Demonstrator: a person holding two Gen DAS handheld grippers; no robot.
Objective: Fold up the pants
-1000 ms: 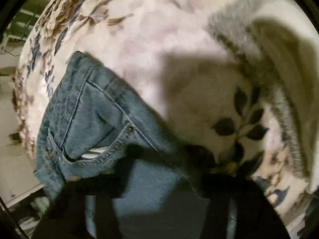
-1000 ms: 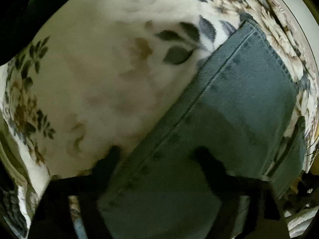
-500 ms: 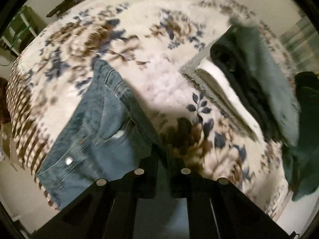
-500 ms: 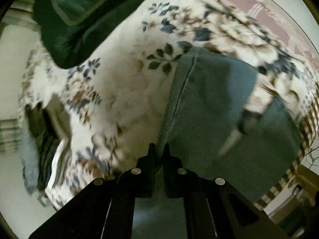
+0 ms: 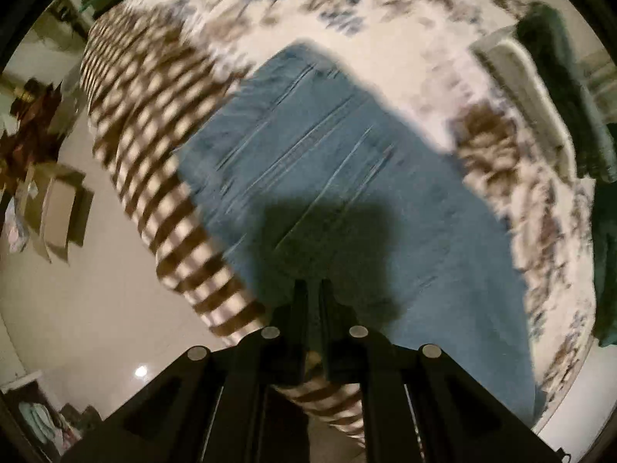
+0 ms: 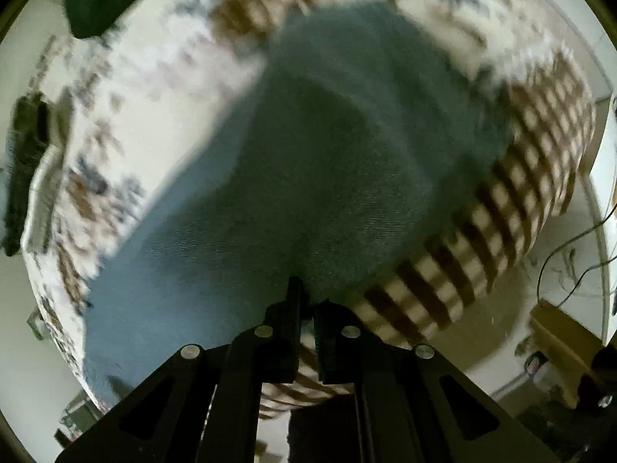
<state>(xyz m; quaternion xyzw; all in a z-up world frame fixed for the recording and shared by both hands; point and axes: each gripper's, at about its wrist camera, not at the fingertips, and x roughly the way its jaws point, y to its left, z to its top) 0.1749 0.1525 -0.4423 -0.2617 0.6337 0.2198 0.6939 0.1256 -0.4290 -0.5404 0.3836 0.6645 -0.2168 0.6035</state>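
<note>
1. The bed, under a cream blanket with brown and blue flowers and a brown-and-cream checked border (image 5: pixel 162 177), carries everything; its wide soft top gives room to spread and fold cloth, and the checked border hangs over the near edge toward the pale floor.
2. The blue denim pants (image 5: pixel 347 162) lie across the near part of the bed, reaching from the blanket's middle to the checked edge. Both views are blurred, so I cannot tell how many layers lie there.
3. A stack of folded dark green and pale cloth (image 5: pixel 555 88) sits at the far right of the bed, well apart from the pants, probably parked there to leave folding room.
4. The left gripper (image 5: pixel 314 293) has its fingers nearly together, and denim seems caught between them at the near edge.
5. The right gripper (image 6: pixel 306 301) likewise has its fingers pinched on the denim's near edge; gripping at two points would keep that edge straight while it is carried.
</note>
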